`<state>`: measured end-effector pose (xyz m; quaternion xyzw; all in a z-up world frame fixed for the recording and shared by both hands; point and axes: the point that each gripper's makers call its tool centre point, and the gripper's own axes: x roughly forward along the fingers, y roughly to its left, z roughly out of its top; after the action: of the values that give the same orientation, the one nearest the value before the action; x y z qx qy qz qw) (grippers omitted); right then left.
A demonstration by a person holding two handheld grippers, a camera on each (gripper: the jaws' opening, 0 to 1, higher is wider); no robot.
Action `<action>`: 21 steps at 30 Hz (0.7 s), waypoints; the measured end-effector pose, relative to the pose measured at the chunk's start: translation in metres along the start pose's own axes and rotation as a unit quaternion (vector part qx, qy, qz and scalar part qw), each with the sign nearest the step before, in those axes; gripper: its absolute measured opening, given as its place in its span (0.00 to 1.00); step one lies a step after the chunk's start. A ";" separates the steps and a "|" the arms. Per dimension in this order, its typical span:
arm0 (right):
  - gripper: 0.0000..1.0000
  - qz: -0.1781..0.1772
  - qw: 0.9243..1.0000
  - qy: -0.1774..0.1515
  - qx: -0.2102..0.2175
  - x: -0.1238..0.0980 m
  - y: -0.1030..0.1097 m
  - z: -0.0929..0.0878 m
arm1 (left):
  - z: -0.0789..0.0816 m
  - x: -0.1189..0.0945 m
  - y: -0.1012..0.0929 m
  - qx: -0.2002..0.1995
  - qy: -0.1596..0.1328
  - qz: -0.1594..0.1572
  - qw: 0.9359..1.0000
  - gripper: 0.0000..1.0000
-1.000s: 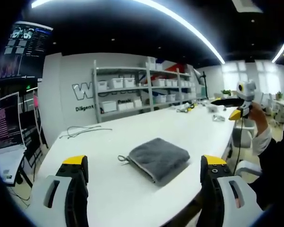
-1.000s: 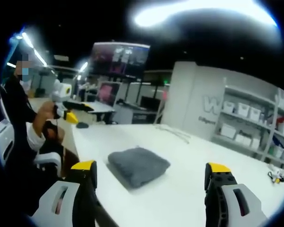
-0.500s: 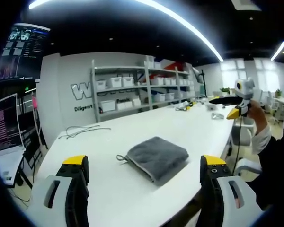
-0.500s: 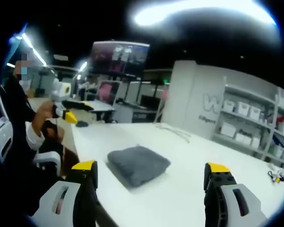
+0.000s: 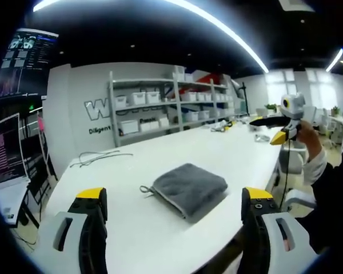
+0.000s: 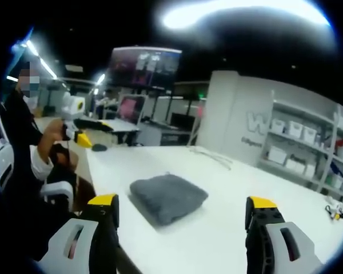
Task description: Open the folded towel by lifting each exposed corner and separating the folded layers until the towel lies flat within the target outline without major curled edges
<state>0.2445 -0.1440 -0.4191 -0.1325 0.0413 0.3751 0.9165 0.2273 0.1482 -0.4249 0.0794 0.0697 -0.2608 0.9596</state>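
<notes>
hovering wide-open, both claws (image 5: 170, 201) (image 6: 182, 209) off towel (image 5: 190, 189)

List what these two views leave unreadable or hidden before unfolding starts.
- Target outline: none can be made out on the white table in either view; too faint or absent, cannot tell.
- Gray towel: its underside and inner folded layers are covered by its own top layer; the fold count is unclear.
- Wall lettering: partly blocked by the shelf rack in the left gripper view.
- Small items at the table's far end: too small and blurred in the right gripper view.
</notes>
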 end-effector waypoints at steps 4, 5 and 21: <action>0.92 -0.001 1.000 0.002 0.001 0.001 -0.002 -0.002 | -0.001 0.002 -0.001 0.001 0.003 -0.002 1.000 0.96; 0.92 -0.001 1.000 0.003 0.001 0.002 -0.002 -0.002 | -0.002 0.003 -0.001 0.000 0.004 -0.002 1.000 0.96; 0.95 0.007 1.000 0.011 0.004 0.007 0.000 -0.008 | -0.005 0.005 -0.003 -0.002 0.010 -0.004 1.000 0.98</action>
<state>0.2493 -0.1415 -0.4279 -0.1322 0.0534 0.3796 0.9141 0.2300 0.1441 -0.4308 0.0800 0.0799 -0.2633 0.9581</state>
